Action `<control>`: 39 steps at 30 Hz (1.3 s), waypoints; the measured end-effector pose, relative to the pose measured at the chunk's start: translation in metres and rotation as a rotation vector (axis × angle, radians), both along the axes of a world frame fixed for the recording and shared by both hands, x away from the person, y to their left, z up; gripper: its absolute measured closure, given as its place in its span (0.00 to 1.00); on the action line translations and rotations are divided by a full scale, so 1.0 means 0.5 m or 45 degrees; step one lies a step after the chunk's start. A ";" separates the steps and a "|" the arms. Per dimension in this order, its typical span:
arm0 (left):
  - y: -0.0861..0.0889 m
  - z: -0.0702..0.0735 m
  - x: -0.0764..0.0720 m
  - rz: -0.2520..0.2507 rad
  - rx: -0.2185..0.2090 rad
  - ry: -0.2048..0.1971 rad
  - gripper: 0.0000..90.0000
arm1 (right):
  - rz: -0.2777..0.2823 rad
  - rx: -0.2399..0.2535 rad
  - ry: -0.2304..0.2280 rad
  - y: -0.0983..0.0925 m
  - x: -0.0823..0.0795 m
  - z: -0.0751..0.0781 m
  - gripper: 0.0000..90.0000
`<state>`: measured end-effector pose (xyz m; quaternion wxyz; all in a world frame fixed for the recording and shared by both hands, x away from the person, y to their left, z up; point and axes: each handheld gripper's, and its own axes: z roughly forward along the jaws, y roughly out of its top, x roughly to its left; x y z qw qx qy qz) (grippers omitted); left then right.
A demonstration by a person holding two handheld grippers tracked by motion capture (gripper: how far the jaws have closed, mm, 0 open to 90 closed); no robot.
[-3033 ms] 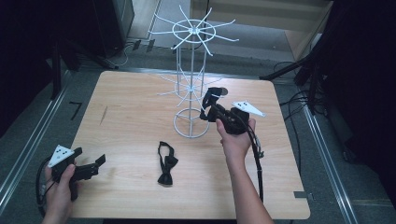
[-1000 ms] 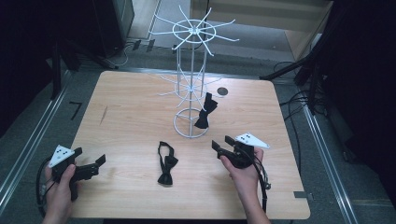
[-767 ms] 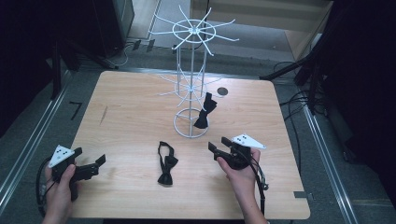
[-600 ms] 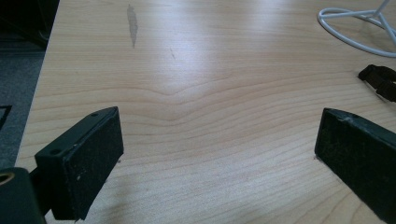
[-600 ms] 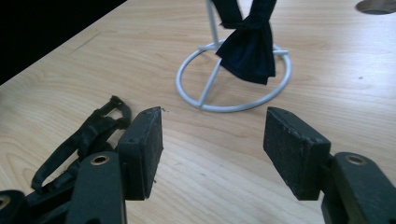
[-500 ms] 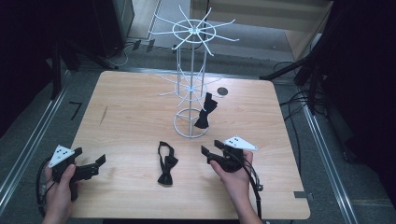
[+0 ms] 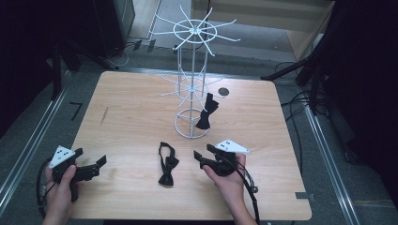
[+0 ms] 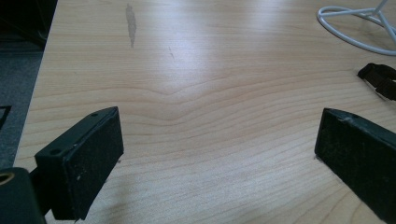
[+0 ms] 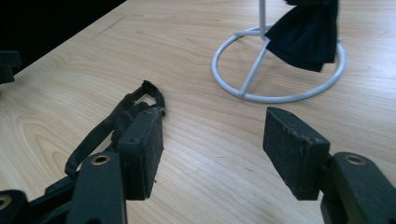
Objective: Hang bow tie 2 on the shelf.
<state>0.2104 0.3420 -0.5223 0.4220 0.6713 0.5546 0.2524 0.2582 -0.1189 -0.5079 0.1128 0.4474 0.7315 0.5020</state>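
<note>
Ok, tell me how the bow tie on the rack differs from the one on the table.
The bow tie on the rack hangs off a wire arm, tilted, above the rack's base ring; the bow tie on the table lies flat on the wood. The hanging one's strap is not visible, while the flat one's strap lies spread in a loop. The flat one lies just left of the open right hand-held gripper; the hanging one is farther off. Both are black.

lab: floor cables (image 7: 300,101), dark stands (image 7: 58,61), bare wooden table (image 7: 131,108)
</note>
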 end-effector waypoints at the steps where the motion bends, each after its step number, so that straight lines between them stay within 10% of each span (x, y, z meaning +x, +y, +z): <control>1: 0.000 0.000 0.000 0.000 0.000 0.000 0.02 | 0.000 0.000 0.000 0.000 0.000 0.000 0.43; 30: -0.002 0.000 0.001 -0.004 -0.002 -0.002 0.02 | 0.174 -0.022 0.066 0.111 -0.034 -0.031 0.43; 39: -0.003 0.000 -0.001 -0.001 -0.002 -0.006 0.02 | 0.211 -0.080 0.087 0.167 -0.049 -0.053 0.28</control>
